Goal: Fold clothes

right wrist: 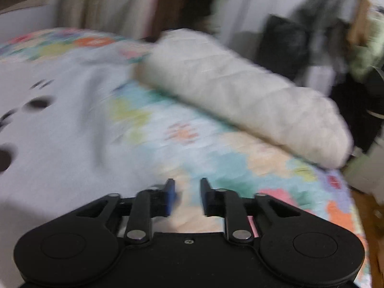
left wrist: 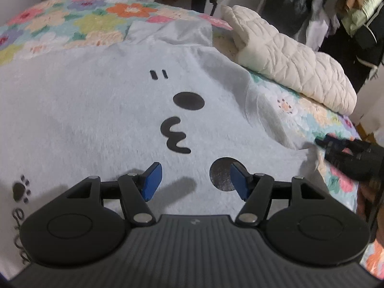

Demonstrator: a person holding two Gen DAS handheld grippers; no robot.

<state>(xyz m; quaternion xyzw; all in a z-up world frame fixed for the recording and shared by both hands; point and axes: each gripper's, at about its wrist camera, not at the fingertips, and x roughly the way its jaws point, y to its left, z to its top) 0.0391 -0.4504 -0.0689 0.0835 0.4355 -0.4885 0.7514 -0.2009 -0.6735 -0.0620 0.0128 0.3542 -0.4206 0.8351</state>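
Pale fleece garment (left wrist: 96, 120) (black face print) lies flat on the bed (left wrist: 312, 124), directly beneath the left tongs (left wrist: 195, 180), parted and empty. Right tongs (right wrist: 187, 196), narrowly parted, hold nothing beside its edge.

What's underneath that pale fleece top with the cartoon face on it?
The fleece top lies spread on a floral bedspread, which shows around its far and right edges. Whatever sits beneath the middle of the garment is covered. A cream quilted jacket lies beside it, not under it.
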